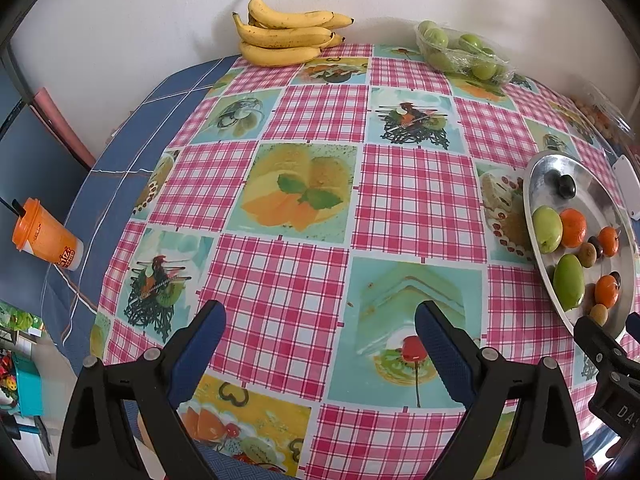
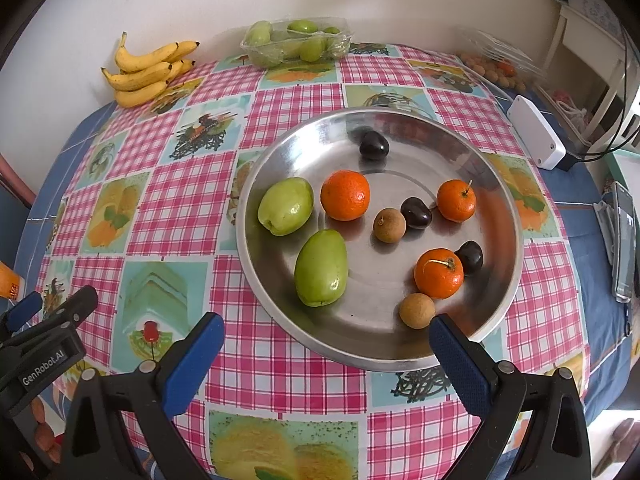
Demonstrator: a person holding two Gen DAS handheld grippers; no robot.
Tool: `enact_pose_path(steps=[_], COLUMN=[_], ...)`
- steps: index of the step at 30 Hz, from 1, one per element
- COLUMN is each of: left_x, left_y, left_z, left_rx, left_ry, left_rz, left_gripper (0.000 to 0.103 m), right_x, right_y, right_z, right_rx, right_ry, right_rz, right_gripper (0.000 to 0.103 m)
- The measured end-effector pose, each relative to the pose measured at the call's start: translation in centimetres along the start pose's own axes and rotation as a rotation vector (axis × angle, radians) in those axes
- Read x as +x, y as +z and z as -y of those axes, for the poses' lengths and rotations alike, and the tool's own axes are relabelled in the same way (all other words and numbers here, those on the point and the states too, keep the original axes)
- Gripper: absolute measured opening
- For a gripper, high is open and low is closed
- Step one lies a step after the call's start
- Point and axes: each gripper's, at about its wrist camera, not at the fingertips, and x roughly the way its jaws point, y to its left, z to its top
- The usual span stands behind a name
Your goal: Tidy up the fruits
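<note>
A round metal tray point(image 2: 500, 280) sits on the checked tablecloth and holds two green fruits point(image 2: 320, 268), three oranges point(image 2: 345, 195), three dark plums point(image 2: 374, 145) and two brown longans point(image 2: 416, 310). The tray also shows at the right in the left wrist view point(image 1: 540, 168). My right gripper point(image 2: 326, 326) is open and empty, just in front of the tray's near rim. My left gripper point(image 1: 320, 316) is open and empty over bare tablecloth, left of the tray. A banana bunch point(image 1: 286, 36) and a wrapped pack of green fruits point(image 1: 464, 54) lie at the far edge.
An orange cup point(image 1: 44, 236) lies at the table's left edge. A white box point(image 2: 536, 136), a clear container of small fruits point(image 2: 492, 62) and a phone point(image 2: 624, 240) lie at the right. A wall runs behind the table.
</note>
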Motion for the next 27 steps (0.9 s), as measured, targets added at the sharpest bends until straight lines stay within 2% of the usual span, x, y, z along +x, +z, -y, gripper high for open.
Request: enact_pose_path(steps=[27], left_x=[-0.2], left_y=[0.24], left_z=[0.04], left_rx=[0.007], left_ry=[0.001], left_rz=[0.003], left_gripper=[0.096], right_x=[-0.02], right_y=[-0.04], right_z=[-0.12], right_rx=[-0.006], right_ry=[-0.004], right_rz=[-0.002], right_gripper=[0.103])
